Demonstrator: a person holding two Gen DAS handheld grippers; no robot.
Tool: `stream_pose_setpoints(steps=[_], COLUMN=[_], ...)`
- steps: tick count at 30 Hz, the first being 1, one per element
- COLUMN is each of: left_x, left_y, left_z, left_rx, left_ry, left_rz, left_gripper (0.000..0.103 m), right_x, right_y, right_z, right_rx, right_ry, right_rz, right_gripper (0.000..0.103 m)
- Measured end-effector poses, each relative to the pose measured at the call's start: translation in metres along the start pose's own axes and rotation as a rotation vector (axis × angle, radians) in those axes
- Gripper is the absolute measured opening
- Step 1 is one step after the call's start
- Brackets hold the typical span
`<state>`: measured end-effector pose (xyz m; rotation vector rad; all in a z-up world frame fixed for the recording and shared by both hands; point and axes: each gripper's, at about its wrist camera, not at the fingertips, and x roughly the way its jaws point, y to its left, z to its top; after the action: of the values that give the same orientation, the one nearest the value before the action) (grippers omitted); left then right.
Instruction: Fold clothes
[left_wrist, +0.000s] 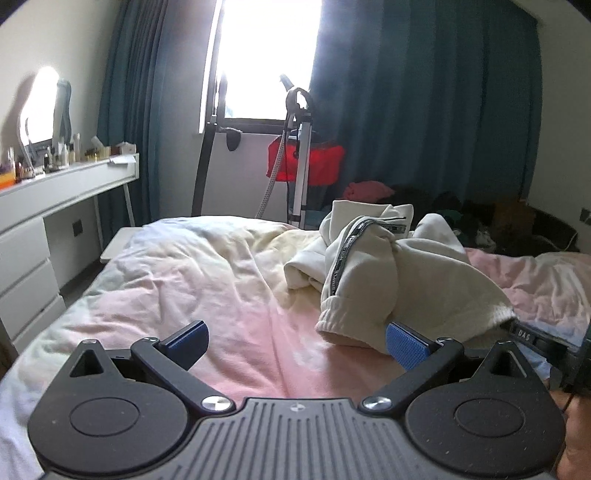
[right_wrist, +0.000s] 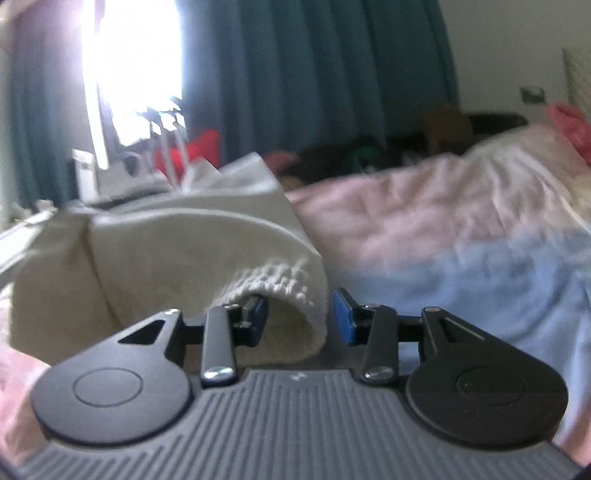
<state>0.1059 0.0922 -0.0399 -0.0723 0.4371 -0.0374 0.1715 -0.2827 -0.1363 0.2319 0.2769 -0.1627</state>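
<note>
A wide bed (left_wrist: 184, 280) fills most of the room, its rumpled cover shading from pink to pale yellow and blue. Behind it hang dark teal curtains (left_wrist: 424, 110) on either side of a bright window (left_wrist: 266, 55), and a white tabletop (left_wrist: 66, 181) crowded with small bottles runs along the left wall. A cream sweatshirt (left_wrist: 388, 280) lies in a crumpled heap on the bed's right half, a dark lettered stripe running along one sleeve. The left gripper (left_wrist: 295, 341) hangs low over the cover with its jaws spread wide and nothing between them, its right finger just beside a ribbed cuff. The right gripper (right_wrist: 300, 317) is at the sweatshirt's knitted hem (right_wrist: 280, 288); the jaws stand partly apart with the hem's edge between them, and the blurred view does not show the pads pressing on it.
</note>
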Motion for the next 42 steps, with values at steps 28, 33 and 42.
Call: stream_pose_setpoints(steps=[28, 33, 42], left_x=[-0.041, -0.041, 0.003], left_y=[-0.138, -0.177, -0.149], left_z=[-0.083, -0.121, -0.103], left_rx=[0.563, 0.738, 0.519], left_ry=[-0.064, -0.050, -0.003], left_rz=[-0.246, -0.150, 0.177], left_gripper=[0.103, 0.103, 0.101], right_x=[-0.207, -0.198, -0.175], right_y=[0.000, -0.034, -0.061], right_z=[0.096, 0.091, 0.084], right_rx=[-0.079, 0.021, 0.100], right_ry=[-0.162, -0.144, -0.089], right_rz=[0.207, 0.189, 0.131], right_gripper=[0.011, 0.011, 0.011])
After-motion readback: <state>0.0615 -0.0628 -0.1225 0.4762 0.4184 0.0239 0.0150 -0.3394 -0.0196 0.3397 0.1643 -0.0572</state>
